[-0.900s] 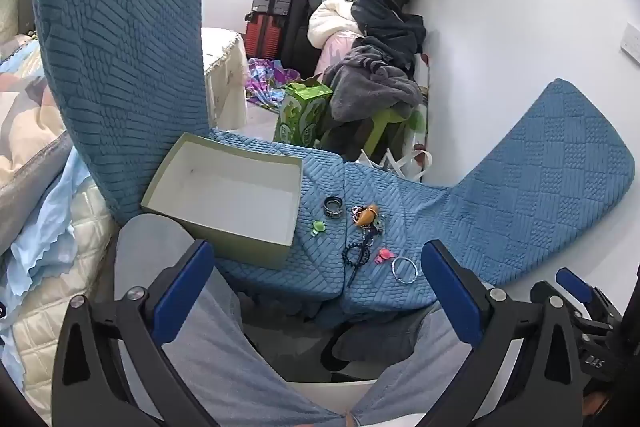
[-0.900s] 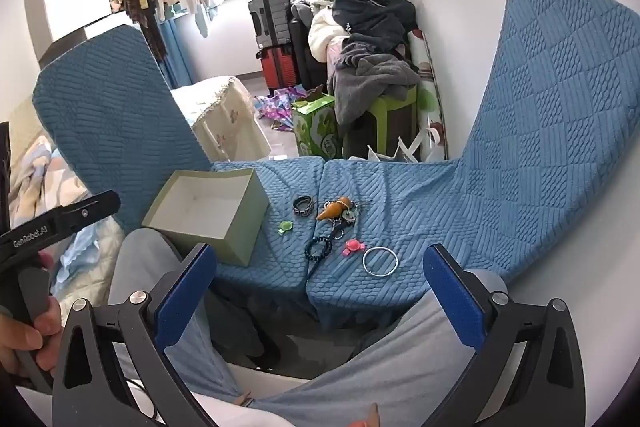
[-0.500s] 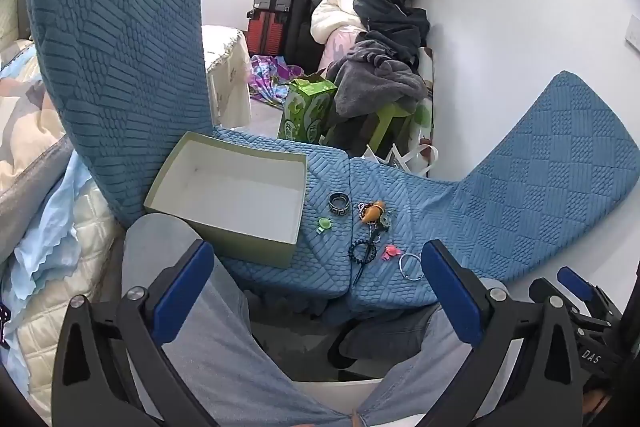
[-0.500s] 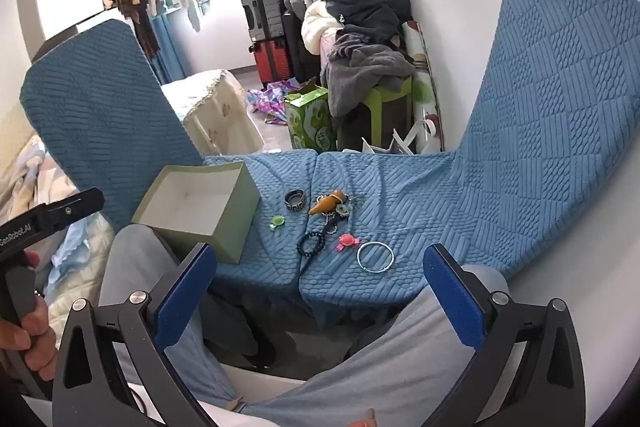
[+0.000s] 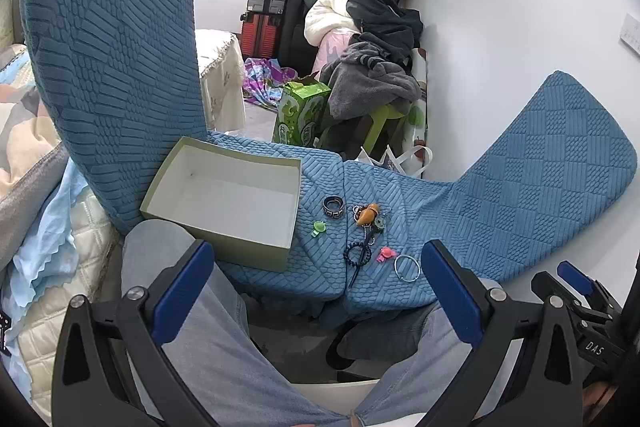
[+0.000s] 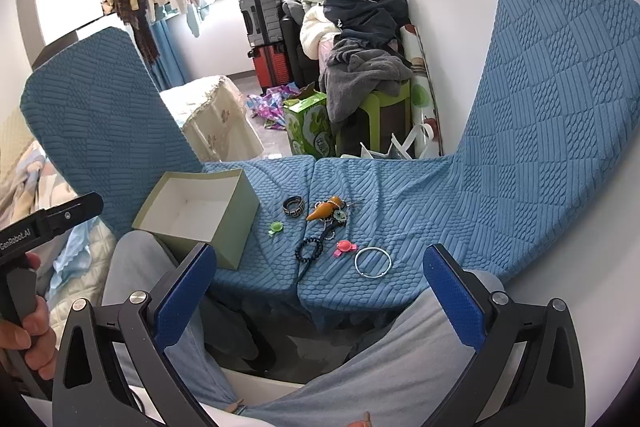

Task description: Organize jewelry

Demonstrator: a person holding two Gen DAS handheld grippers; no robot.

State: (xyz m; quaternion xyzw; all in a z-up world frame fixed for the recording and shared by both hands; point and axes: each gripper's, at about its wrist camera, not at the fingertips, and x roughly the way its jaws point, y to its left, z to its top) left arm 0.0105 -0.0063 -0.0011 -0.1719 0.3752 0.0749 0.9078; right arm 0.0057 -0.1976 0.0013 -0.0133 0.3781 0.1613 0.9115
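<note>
Partly tangled charm cluster (image 6: 330, 213) hard to read, both grippers' fingers (image 5: 180, 281) (image 6: 452, 301) wide apart, empty.

I see quilted, textured blue cloth chair covers (image 5: 400, 195), a matt cardboard box (image 5: 224, 187) with a smooth white inside, a shiny thin metal bangle (image 6: 373, 262) and a glossy orange pendant (image 6: 325, 209).

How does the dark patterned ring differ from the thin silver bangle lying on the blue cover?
The dark ring is a wide, thick band with a patterned side; the silver bangle is a thin plain wire hoop. The ring is the smaller loop, the bangle clearly larger across. The ring lies close to the open box; the bangle lies farthest from it, at the cover's near edge. Both lie flat on the blue cover, untouched.
</note>
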